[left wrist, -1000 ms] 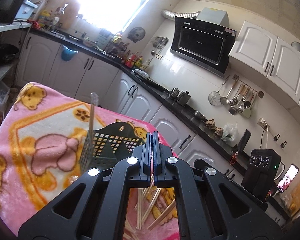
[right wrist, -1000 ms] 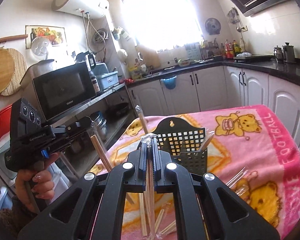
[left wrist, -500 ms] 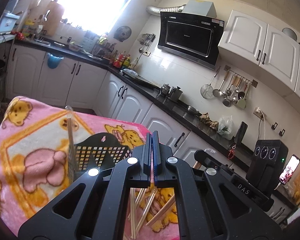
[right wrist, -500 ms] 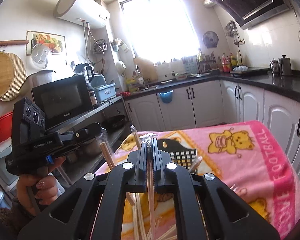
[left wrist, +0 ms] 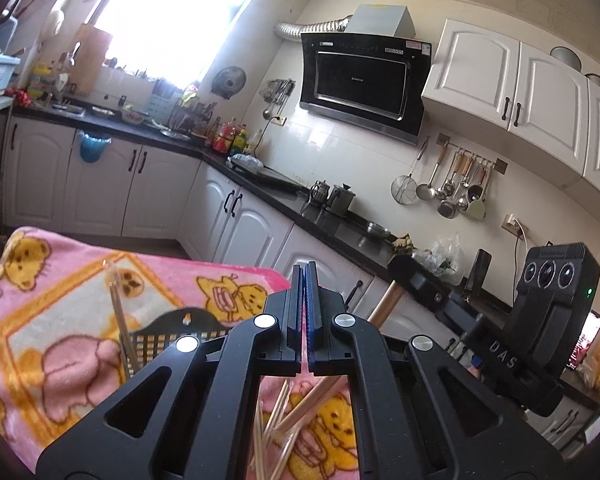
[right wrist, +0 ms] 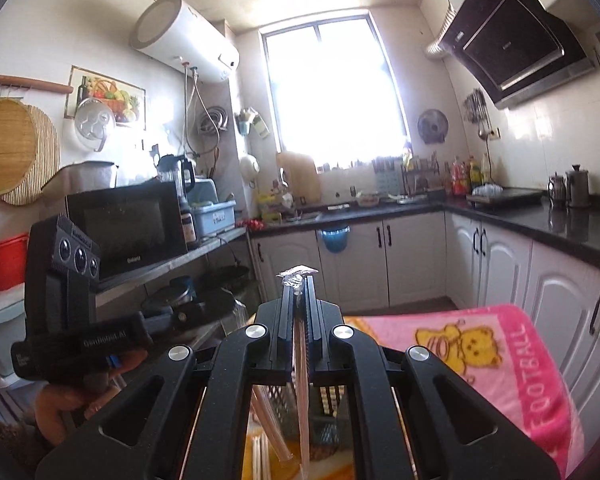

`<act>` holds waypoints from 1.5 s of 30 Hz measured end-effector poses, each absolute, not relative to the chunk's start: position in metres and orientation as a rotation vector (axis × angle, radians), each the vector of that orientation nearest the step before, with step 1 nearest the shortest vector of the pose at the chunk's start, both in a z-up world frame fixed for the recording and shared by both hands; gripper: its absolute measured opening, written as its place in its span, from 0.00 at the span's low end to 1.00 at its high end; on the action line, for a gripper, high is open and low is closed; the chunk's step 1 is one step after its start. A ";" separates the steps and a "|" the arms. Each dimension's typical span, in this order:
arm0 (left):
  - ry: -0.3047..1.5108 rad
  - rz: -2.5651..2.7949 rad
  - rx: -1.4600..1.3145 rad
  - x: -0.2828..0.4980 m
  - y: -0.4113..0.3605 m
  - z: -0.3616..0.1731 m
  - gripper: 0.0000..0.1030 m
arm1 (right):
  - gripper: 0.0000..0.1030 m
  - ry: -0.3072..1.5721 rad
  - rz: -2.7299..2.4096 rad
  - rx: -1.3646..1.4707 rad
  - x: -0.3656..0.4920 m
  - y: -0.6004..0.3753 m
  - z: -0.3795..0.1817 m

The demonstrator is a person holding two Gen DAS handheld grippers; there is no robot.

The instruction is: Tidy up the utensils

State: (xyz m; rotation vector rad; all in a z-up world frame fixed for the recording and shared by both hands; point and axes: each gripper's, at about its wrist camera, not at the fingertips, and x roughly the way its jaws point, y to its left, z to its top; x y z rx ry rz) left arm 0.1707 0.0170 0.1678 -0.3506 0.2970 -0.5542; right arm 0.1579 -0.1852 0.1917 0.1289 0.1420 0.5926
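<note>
Holding both tools raised above the pink blanket (left wrist: 60,280) that covers the surface, you have each one pressed shut on a single piece. Your right tool (right wrist: 300,280) pinches a chopstick in a clear plastic sleeve (right wrist: 301,368), the crimped wrapper end poking out past the fingertips, and the stick runs back between the jaws and hangs down toward the black perforated utensil holder (right wrist: 324,412) directly below; that near-vertical carry looks chosen so the stick can drop straight into the holder's open top. Your left tool (left wrist: 303,276) has its jaws closed almost flush, with only a thin sliver, seemingly another stick, visible at the base of the gap, so I cannot say with certainty what it grips. In the left view the holder (left wrist: 168,332) stands upright on the blanket with one wrapped chopstick (left wrist: 120,320) already leaning inside it, while the loose chopsticks (left wrist: 284,420) lie crossed on the blanket just beside it, waiting for later trips.
</note>
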 end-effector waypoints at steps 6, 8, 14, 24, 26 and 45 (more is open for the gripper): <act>0.255 -0.543 -0.333 0.179 0.016 0.183 0.00 | 0.05 0.087 0.592 0.120 0.167 -0.184 0.214; 0.242 -0.536 -0.335 0.183 0.017 0.189 0.00 | 0.05 0.074 0.590 0.117 0.169 -0.183 0.220; 0.214 -0.524 -0.343 0.195 0.022 0.202 0.00 | 0.05 0.040 0.586 0.108 0.179 -0.183 0.237; 0.207 -0.489 -0.370 0.219 0.028 0.201 0.00 | 0.05 0.006 0.572 0.085 0.199 -0.172 0.246; 0.207 -0.483 -0.381 0.224 0.030 0.199 0.00 | 0.05 0.010 0.564 0.079 0.204 -0.170 0.243; 0.301 -0.451 -0.330 0.257 0.013 0.145 0.00 | 0.05 0.140 0.485 0.076 0.273 -0.166 0.159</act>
